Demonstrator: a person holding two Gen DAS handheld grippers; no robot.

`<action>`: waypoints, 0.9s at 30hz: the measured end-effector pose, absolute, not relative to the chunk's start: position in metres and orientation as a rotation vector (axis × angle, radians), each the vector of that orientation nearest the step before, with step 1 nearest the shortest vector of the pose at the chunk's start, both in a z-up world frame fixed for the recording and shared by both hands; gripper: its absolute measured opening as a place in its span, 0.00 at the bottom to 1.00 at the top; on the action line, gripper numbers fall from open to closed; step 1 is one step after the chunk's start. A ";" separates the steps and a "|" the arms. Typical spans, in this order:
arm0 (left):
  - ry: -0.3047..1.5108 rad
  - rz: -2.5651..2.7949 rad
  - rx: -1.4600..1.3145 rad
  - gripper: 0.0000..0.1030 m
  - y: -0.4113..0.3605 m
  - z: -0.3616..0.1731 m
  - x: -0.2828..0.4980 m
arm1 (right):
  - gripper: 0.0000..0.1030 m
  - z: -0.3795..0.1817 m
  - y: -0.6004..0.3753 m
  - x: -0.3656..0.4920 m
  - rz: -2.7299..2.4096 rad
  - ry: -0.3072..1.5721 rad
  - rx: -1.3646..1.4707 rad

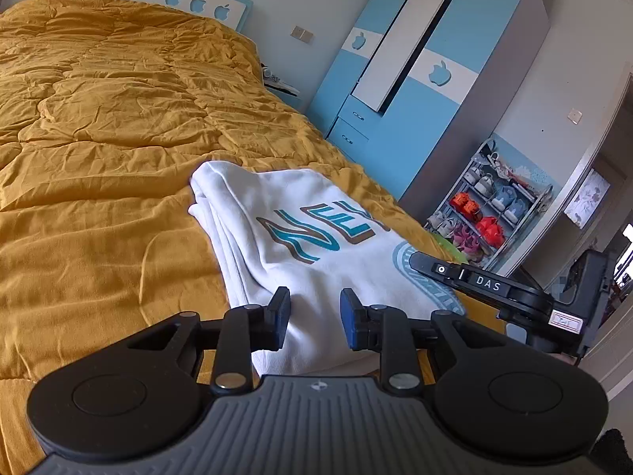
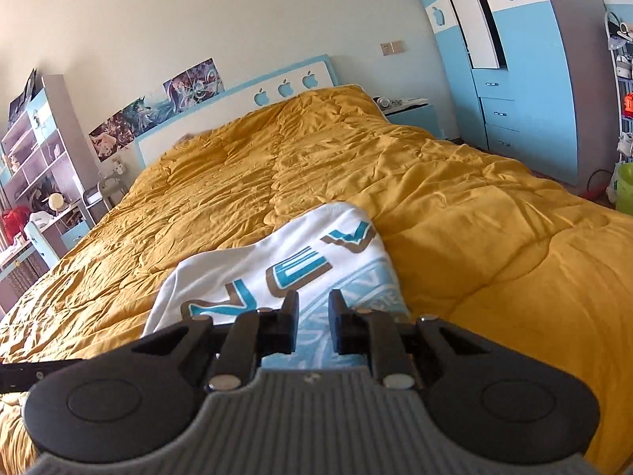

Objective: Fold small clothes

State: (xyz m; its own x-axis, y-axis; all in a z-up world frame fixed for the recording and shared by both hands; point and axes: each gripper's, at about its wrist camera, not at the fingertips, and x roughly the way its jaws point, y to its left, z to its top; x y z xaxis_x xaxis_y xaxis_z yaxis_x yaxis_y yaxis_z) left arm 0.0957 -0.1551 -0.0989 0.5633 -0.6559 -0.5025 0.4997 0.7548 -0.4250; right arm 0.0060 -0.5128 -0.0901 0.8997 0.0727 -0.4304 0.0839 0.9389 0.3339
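Lying half-folded on the yellow quilt (image 1: pixel 99 118) near the bed's foot edge, the white shirt (image 1: pixel 277 237) could slump open, since the left gripper (image 1: pixel 314 320) and right gripper (image 2: pixel 312 326) hover just over it, slightly parted, holding nothing.

left gripper (image 1: pixel 314 318): black arms, blue pads | base: grey ribbed | screws: silver

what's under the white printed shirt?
The white shirt lies folded on the mustard quilt, which shows all around it. Stacked fabric layers show at its left edge. Anything between the shirt and the quilt is covered.
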 end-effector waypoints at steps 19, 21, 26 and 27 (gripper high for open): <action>0.833 -0.523 -0.142 0.19 -0.148 -0.090 0.083 | 0.00 -0.088 -0.477 -0.012 -0.345 0.535 0.270; 0.820 -0.486 -0.116 0.19 -0.143 -0.084 0.080 | 0.00 -0.084 -0.464 -0.013 -0.424 0.547 0.205; 0.800 -0.419 -0.060 0.19 -0.123 -0.069 0.075 | 0.25 -0.062 -0.456 -0.027 -0.536 0.559 0.187; 0.783 -0.418 -0.062 0.19 -0.118 -0.066 0.072 | 0.25 -0.055 -0.457 -0.036 -0.489 0.530 0.242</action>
State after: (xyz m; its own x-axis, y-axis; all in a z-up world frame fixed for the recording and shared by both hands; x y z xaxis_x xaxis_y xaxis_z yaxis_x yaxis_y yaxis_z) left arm 0.0722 -0.1181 -0.0657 0.6311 -0.3882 -0.6716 0.3425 0.9162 -0.2078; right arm -0.0356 -0.4568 -0.0548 0.7525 -0.3819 -0.5365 0.5041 0.8583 0.0962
